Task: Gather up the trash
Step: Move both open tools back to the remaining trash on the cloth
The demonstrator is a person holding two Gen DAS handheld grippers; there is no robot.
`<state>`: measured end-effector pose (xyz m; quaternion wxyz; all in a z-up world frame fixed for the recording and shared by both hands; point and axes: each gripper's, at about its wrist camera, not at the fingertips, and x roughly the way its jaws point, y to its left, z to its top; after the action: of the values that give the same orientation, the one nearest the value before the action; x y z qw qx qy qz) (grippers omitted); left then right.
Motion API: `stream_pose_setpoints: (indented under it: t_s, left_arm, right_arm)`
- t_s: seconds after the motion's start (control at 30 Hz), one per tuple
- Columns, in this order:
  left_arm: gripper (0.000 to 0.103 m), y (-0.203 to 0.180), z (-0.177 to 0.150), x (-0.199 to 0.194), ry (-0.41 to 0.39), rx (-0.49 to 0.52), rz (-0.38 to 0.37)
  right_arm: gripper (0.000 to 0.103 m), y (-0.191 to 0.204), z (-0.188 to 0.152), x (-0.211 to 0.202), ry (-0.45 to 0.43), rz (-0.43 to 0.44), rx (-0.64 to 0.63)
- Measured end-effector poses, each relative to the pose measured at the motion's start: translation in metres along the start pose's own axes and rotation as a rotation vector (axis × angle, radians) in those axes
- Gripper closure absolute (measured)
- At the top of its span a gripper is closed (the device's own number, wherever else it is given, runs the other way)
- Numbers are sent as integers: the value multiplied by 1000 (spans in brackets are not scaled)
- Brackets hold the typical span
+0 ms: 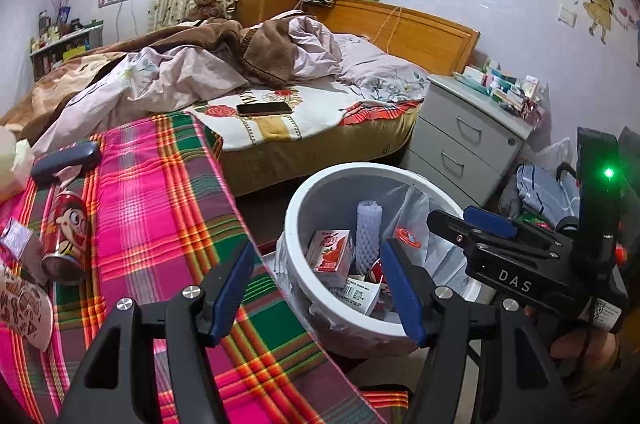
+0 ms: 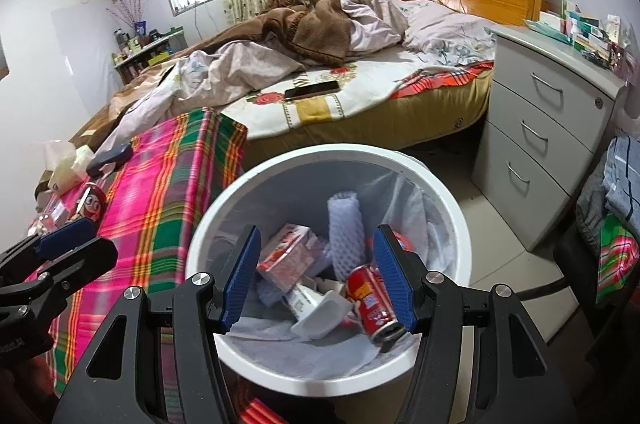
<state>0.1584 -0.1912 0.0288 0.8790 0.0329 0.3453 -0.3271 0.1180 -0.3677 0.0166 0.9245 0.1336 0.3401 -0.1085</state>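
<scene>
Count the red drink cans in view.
2: one red can lying inside the white bin, one red can lying on the plaid cloth. More may be buried under the trash.

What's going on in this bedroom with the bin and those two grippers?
A person is clearing trash with a gripper in each hand. Both the left gripper and the right gripper hang open and empty at the white bin, which stands beside the plaid-covered surface. The bin already holds a red can, a juice carton and a foam sleeve. Another can still lies on the plaid cloth with some wrappers, so there is more to collect.
</scene>
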Motion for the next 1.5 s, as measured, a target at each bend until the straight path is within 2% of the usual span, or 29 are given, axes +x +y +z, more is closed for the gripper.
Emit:
stream_pose_setpoints:
  t_s: [0.5, 0.7, 0.83, 1.0, 1.2, 1.5]
  left_arm:
    - [36, 56, -20, -46, -68, -83, 144]
    - [36, 92, -35, -69, -98, -147, 237]
    - [36, 114, -44, -83, -115, -171, 328]
    - [36, 147, -53, -99, -132, -224, 397]
    - [34, 176, -60, -109, -124, -265, 430]
    - [33, 202, -61, -97, -82, -299, 432]
  right_arm:
    - [43, 51, -5, -9, -32, 91, -66]
    - [43, 78, -7, -5, -25, 137, -111]
    - [43, 96, -8, -1, -20, 172, -134]
    - [43, 120, -8, 5, -11, 202, -167]
    - [43, 148, -3, 14, 0, 233, -211]
    - [43, 187, 5, 31, 29, 282, -275]
